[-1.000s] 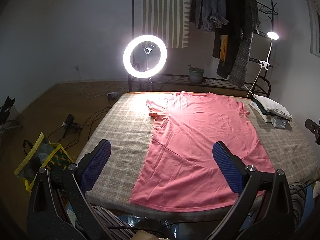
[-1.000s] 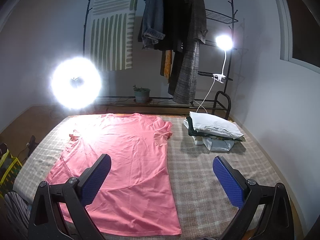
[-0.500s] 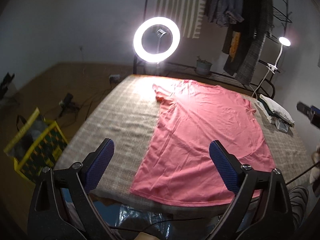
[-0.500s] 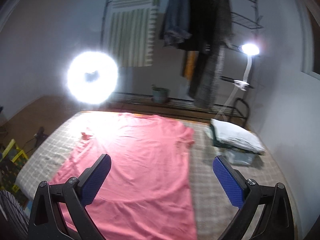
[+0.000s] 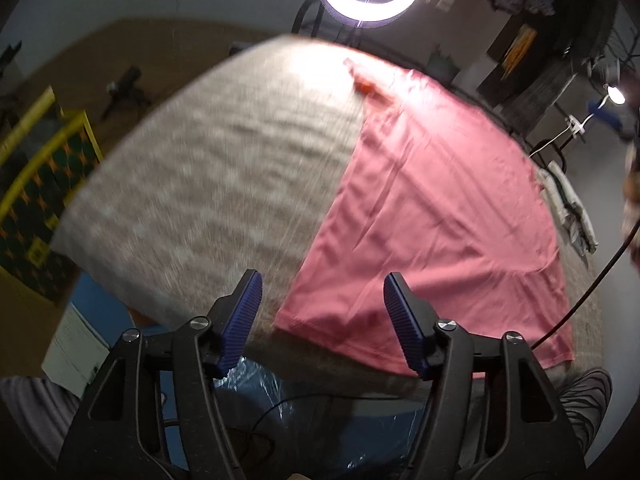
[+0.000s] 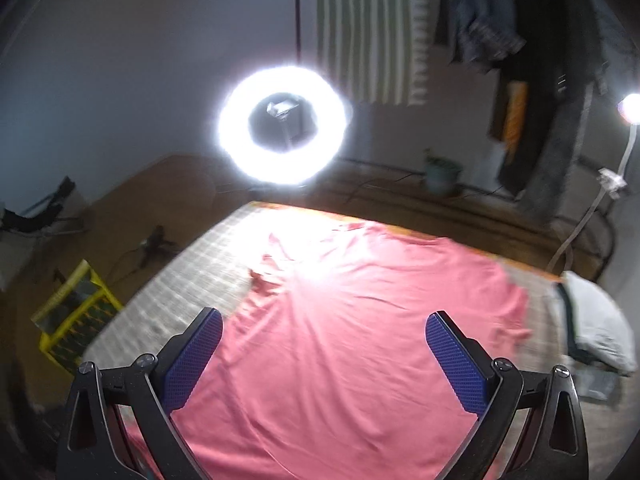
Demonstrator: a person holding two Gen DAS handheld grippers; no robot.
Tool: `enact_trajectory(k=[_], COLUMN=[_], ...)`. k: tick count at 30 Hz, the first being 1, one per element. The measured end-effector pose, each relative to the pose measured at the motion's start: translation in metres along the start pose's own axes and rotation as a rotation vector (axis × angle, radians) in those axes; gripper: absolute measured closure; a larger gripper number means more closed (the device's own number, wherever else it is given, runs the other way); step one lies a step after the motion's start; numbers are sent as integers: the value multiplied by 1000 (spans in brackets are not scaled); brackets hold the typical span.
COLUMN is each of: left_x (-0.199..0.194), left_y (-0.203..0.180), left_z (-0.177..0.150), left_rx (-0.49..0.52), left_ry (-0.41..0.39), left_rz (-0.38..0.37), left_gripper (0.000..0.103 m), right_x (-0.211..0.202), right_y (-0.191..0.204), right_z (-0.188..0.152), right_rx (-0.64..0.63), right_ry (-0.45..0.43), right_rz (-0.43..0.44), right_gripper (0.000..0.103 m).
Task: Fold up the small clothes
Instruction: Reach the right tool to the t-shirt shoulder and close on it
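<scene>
1. Left gripper [image 5: 322, 312]: jaws part-open, just been closing, nothing between them; the shirt [image 5: 432, 216] corner lies past the tips.
2. Left of it: bare checked cover [image 5: 208, 168], unobstructed to the bed edge.
3. Beyond that edge, lower left: yellow bag [image 5: 44, 168] on the floor.
4. Right of it: a black cable [image 5: 592, 280] crosses above the hem.
5. Right gripper [image 6: 324, 354]: jaws wide, empty; flat shirt ahead, no obstacle.
6. Far right of it: folded stack [image 6: 596, 320] takes the bed side.
7. Far ahead: ring light [image 6: 282, 124] stands past the bed end.
</scene>
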State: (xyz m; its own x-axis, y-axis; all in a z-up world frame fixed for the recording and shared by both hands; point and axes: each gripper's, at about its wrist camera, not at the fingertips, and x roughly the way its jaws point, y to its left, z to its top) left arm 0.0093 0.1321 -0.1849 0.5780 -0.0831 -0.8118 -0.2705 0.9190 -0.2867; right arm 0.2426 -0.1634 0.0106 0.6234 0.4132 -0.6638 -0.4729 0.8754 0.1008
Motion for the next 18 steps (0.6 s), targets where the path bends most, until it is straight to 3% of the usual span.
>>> enact_trajectory(k=[4,9,14,17,18], left_x=[22,39,42,46,49], left_y=[10,19,19,19,21], left_z=[-5,-8,-2,2,3], left_rx=[-21,-52,-45,-70,-92], left_ry=[39,64,46,57,65], left_rz=[18,-3,-34,-79,-104], left_gripper=[39,40,42,78,84], right_x=[45,115,200,257,270], right_y=[16,36,59,75,77], right_z=[19,45,65,71,70], right_rx=[-27,-29,-40,-52,-50], right_ry=[41,114,199,249,268], right_rz=[45,99,112,99,92], right_gripper=[16,17,24,25,28])
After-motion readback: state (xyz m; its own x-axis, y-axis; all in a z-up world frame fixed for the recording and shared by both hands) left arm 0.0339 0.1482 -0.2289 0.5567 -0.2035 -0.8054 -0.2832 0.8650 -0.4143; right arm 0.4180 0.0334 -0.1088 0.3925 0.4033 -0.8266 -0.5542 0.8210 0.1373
